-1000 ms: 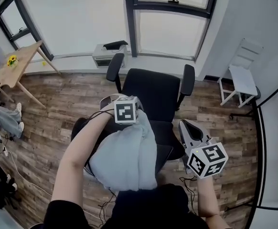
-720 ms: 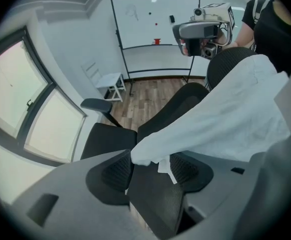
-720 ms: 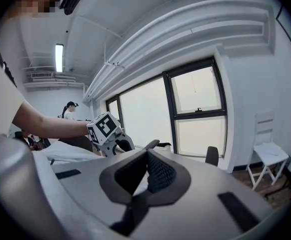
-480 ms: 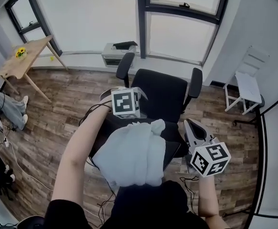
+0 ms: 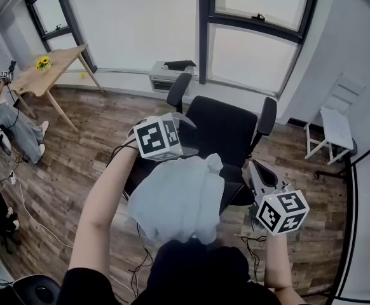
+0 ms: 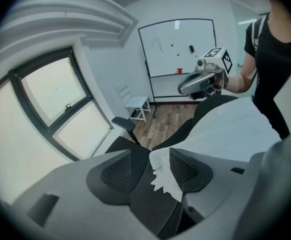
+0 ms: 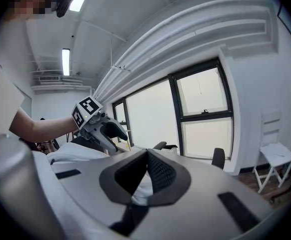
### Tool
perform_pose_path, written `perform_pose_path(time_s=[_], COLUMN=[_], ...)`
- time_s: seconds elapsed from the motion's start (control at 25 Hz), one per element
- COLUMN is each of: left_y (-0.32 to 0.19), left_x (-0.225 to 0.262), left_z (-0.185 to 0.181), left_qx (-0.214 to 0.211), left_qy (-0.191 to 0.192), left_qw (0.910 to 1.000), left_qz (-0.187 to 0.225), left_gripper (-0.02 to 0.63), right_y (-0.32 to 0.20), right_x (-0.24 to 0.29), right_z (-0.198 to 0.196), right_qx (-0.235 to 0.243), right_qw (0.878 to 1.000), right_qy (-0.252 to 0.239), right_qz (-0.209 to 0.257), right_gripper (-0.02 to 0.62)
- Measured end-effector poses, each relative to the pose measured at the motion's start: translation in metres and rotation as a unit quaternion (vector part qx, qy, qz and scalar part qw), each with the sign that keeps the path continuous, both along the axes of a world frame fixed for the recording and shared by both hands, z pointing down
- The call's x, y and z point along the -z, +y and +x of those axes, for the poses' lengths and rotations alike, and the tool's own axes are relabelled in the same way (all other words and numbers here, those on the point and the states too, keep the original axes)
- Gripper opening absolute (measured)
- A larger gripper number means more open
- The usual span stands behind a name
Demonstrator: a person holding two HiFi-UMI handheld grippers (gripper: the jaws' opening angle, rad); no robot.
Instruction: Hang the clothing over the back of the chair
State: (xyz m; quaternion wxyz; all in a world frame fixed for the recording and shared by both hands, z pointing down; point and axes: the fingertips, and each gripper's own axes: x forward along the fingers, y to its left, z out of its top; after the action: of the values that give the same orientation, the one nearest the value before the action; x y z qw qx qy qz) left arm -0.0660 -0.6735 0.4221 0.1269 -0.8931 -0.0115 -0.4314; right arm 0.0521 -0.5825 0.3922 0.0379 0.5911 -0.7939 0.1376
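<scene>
Pale clothing [image 5: 178,199] lies draped over the black chair's [image 5: 226,129] back.

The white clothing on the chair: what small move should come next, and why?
Probably lift the left gripper clear: its jaws have just opened, the white clothing already drapes over the chair back, and one corner lies loose between the open jaws.

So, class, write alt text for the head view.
A pale cloth hangs over the back of a black chair. The left gripper hovers above it, jaws just opened, the cloth's corner loose between them; the right gripper is shut beside the chair.
</scene>
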Motion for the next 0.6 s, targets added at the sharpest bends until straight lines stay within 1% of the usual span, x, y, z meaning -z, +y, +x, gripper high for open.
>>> perform_pose_path(time_s=[0.16, 0.28, 0.36, 0.48, 0.6], left_y=[0.002, 0.005, 0.007, 0.015, 0.03], left_x=[0.019, 0.038, 0.054, 0.076, 0.089], left_z=[-0.018, -0.032, -0.042, -0.051, -0.06], left_qx=[0.06, 0.108, 0.145, 0.197, 0.234], left_qy=[0.03, 0.058, 0.09, 0.14, 0.163], left_qw=[0.9978, 0.9925, 0.9853, 0.9704, 0.9583], left_qz=[0.004, 0.009, 0.012, 0.01, 0.016], left_gripper=[0.239, 0.239, 0.239, 0.239, 0.239], right_y=[0.008, 0.014, 0.02, 0.034, 0.049], right_x=[0.001, 0.002, 0.002, 0.004, 0.008], right_z=[-0.005, -0.009, -0.011, -0.01, -0.007], right_qx=[0.017, 0.03, 0.041, 0.053, 0.062], right_qw=[1.0, 0.999, 0.999, 0.999, 0.998], right_qy=[-0.002, -0.004, -0.005, -0.006, -0.005], right_qz=[0.005, 0.007, 0.008, 0.01, 0.011], right_gripper=[0.0, 0.0, 0.0, 0.0, 0.0])
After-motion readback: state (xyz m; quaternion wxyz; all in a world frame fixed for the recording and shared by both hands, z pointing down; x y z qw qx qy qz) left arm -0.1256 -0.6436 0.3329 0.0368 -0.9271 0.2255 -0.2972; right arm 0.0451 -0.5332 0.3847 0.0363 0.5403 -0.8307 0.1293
